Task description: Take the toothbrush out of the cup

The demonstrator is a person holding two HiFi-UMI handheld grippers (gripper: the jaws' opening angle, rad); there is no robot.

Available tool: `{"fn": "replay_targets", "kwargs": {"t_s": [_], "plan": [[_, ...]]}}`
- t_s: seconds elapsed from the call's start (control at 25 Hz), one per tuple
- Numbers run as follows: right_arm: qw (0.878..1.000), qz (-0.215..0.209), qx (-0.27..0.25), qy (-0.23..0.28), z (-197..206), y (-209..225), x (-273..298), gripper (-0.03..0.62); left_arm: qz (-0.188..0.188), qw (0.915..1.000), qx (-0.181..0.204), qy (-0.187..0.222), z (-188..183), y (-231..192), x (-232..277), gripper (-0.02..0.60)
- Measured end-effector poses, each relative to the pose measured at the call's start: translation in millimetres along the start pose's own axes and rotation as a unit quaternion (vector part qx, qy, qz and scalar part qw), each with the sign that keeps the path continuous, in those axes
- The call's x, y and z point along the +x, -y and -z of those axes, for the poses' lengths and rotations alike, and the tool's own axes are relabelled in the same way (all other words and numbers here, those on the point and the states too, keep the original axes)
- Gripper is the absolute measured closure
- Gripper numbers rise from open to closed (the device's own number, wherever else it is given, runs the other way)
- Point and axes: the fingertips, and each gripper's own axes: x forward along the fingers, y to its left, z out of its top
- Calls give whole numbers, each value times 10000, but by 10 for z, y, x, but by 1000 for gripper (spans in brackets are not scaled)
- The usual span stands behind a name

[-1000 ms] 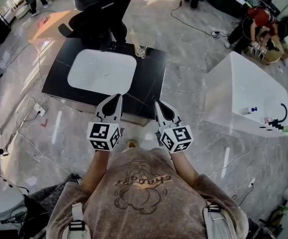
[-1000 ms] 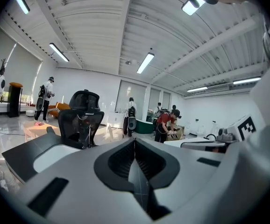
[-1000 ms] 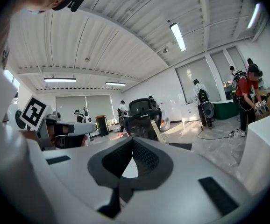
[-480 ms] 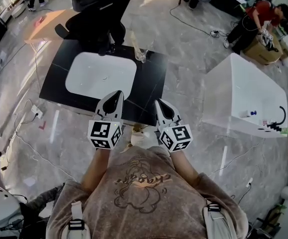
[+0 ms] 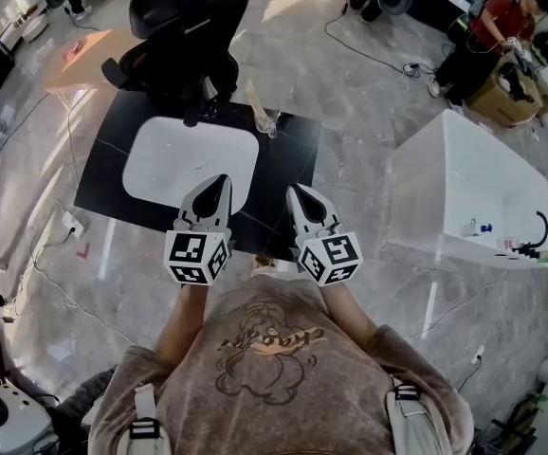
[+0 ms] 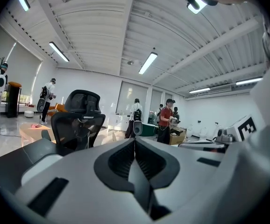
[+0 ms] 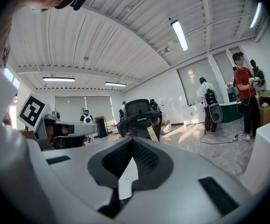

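Note:
A clear cup (image 5: 268, 121) with a pale toothbrush (image 5: 255, 96) slanting out of it stands at the far right corner of the black table (image 5: 288, 164). Both grippers are held side by side over the table's near edge, well short of the cup. My left gripper (image 5: 221, 180) is shut with nothing in it, and its jaws meet in the left gripper view (image 6: 135, 138). My right gripper (image 5: 294, 191) is likewise shut and empty (image 7: 132, 140). In the right gripper view the toothbrush (image 7: 151, 133) shows as a pale strip ahead, in front of the chair.
A white basin (image 5: 191, 154) is set into the table's left half. A black office chair (image 5: 184, 27) stands behind the table. A large white tub (image 5: 473, 183) stands at the right. Cables lie across the floor, and people stand at the far right (image 5: 502, 27).
The person has stepped towards the table. Both grippers now reach over its near edge, closer to the cup, and both have stayed shut.

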Motion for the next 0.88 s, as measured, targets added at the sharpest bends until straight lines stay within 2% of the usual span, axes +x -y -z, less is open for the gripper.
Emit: {"fn": "replay_targets", "kwargs": {"t_s": [0.88], "plan": [[9999, -55, -13, 85, -48, 312, 519, 577, 146, 9997, -166, -117, -17, -113, 489, 565]]}}
